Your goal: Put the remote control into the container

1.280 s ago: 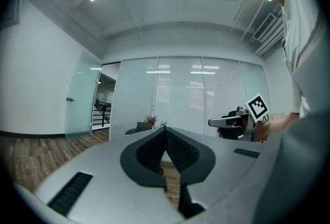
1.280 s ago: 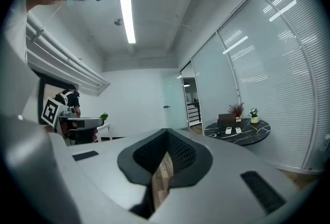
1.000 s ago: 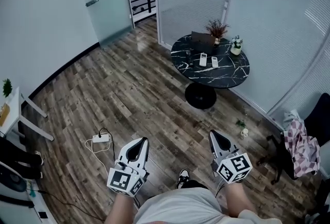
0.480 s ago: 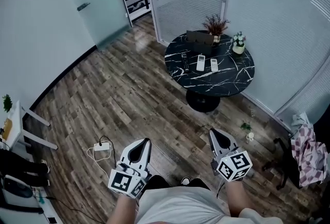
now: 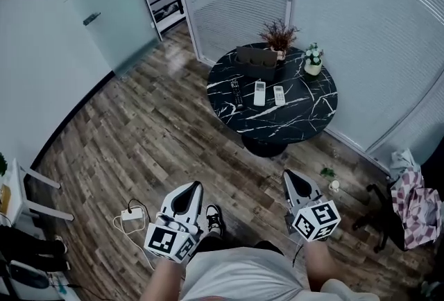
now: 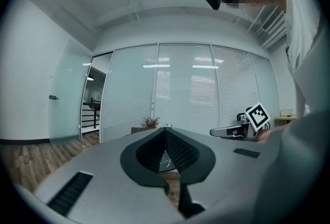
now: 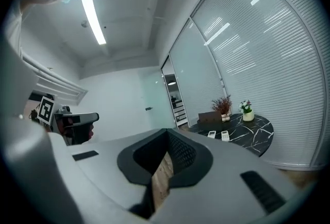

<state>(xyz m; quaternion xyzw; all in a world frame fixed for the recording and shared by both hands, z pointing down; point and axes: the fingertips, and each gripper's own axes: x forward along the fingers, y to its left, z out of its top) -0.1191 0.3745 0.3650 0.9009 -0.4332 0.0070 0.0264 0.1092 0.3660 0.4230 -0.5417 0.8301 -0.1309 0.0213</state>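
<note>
A round black marble table stands ahead on the wood floor. On it lie a black remote control and two white remote controls. Behind them sits a dark container. The right gripper view shows the table, the white remotes and the container at the right. My left gripper and right gripper are held low near the person's waist, far short of the table. Both are shut and hold nothing.
A dried plant and a small white flower pot stand at the table's back. A power strip with a cable lies on the floor at the left. A chair with a checked cloth is at the right. Glass partitions enclose the corner.
The person has stepped toward the table, which now sits nearer and further left in the head view. Both grippers keep their pose and stay shut.
</note>
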